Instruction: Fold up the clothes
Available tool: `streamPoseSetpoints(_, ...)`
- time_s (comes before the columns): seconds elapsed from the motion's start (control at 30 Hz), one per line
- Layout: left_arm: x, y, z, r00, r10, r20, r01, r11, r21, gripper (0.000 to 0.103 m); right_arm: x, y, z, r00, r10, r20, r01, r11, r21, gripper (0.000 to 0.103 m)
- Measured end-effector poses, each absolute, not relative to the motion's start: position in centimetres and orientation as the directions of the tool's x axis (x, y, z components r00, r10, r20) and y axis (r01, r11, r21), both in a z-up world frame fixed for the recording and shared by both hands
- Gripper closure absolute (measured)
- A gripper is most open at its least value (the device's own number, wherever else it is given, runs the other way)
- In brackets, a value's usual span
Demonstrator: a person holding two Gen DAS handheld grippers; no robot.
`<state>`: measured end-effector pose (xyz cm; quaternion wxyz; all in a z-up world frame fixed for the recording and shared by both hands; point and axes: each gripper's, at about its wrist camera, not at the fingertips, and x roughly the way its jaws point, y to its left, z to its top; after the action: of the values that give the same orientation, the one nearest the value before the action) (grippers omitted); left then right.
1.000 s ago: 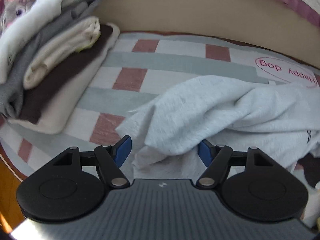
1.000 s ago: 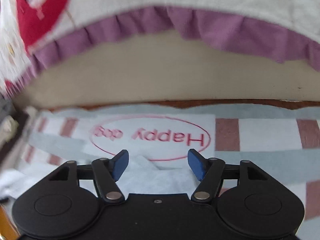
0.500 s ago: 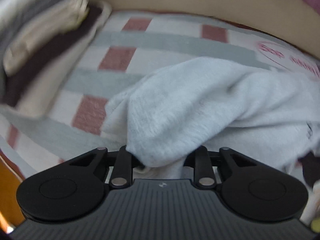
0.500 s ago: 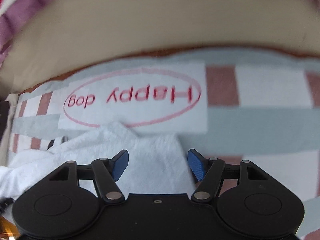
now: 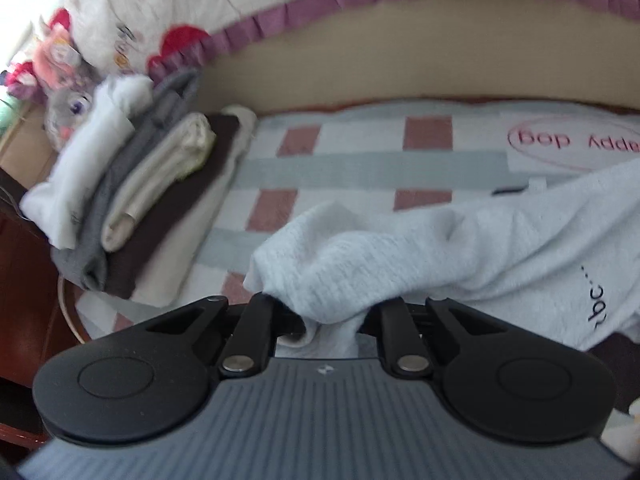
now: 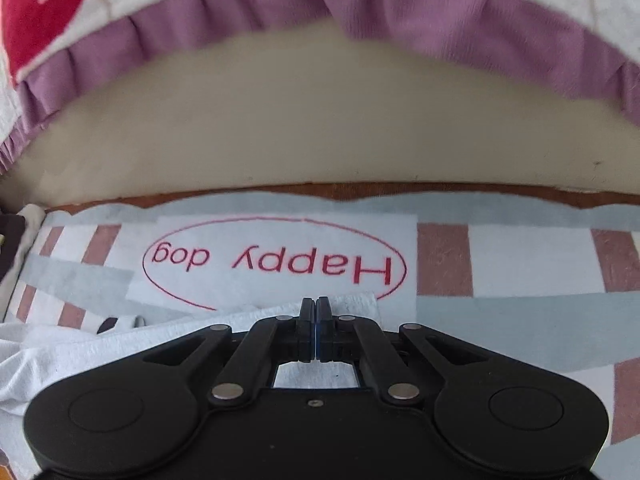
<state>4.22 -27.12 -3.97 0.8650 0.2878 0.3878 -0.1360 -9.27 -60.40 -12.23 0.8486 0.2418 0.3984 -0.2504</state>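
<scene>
White garment [image 5: 460, 256] stretched between my two grippers.
Left gripper [image 5: 330, 314] and right gripper [image 6: 316, 320] each pinch an edge; its length runs crosswise.

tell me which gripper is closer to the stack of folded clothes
Left. The left gripper, shut on the white garment, has the stack of folded clothes just ahead to its left. The right gripper sees only the stack's edge, far left.

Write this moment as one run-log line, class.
task: fold clothes | left gripper: shut on white garment | right gripper: shut on garment edge | folded stack: beside, untouched
</scene>
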Motion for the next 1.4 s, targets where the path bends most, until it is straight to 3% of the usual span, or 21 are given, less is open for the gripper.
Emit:
streamPoseSetpoints(0.13,1.7,-25.2,-2.6,0.691,-0.063,-0.720,0.487,0.777,0.399,0.091,-9.5,-59.4,-10.5,0.530,-0.288,-0.798,0.602,0.790,0.115,0.103)
streamPoseSetpoints(0.23,1.1,-22.8,-1.9,0.703,-0.101,-0.704,0.462,0.818,0.344,0.091,-9.9,-60.2,-8.3,0.565,-0.242,-0.789,0.626,0.749,0.218,0.103)
streamPoseSetpoints(0.37,0.5,-20.4,0.0,0.757,-0.154,-0.635,0.435,0.844,0.314,0.091,-10.2,-57.6,-3.3,0.663,-0.122,-0.738,0.504,0.803,0.319,0.103)
streamPoseSetpoints(0.67,-0.7,-15.1,4.2,0.856,-0.252,-0.452,0.386,0.893,0.233,0.092,-17.5,-50.0,12.9,0.780,-0.232,-0.581,0.367,0.922,0.125,0.103)
streamPoseSetpoints(0.8,-0.7,-13.3,6.8,0.871,-0.302,-0.387,0.401,0.893,0.205,0.092,-19.7,-47.7,19.0,0.795,-0.258,-0.548,0.341,0.939,0.053,0.103)
streamPoseSetpoints(0.9,0.3,-11.9,8.8,0.865,-0.343,-0.366,0.423,0.891,0.165,0.092,-18.7,-46.1,21.7,0.775,-0.242,-0.584,0.292,0.956,-0.010,0.103)
streamPoseSetpoints(1.0,2.4,-11.2,9.1,0.848,-0.355,-0.392,0.436,0.889,0.139,0.092,-15.9,-44.1,21.4,0.717,-0.271,-0.643,0.272,0.957,-0.100,0.103)
streamPoseSetpoints(1.13,4.4,-10.3,6.6,0.861,-0.293,-0.415,0.398,0.897,0.193,0.092,-12.0,-41.5,16.5,0.662,-0.250,-0.707,0.237,0.964,-0.118,0.100)
streamPoseSetpoints(1.23,5.9,-8.4,3.0,0.860,-0.217,-0.461,0.332,0.925,0.184,0.092,-11.4,-39.0,10.5,0.644,-0.182,-0.743,0.218,0.975,-0.050,0.083)
streamPoseSetpoints(1.3,7.0,-7.2,0.3,0.839,-0.207,-0.504,0.334,0.926,0.176,0.092,-11.9,-37.1,5.7,0.608,-0.067,-0.791,0.165,0.985,0.043,0.064)
streamPoseSetpoints(1.4,8.3,-5.8,-3.2,0.811,-0.210,-0.546,0.348,0.924,0.161,0.092,-12.2,-34.9,-1.2,0.517,-0.008,-0.856,0.097,0.994,0.049,0.058)
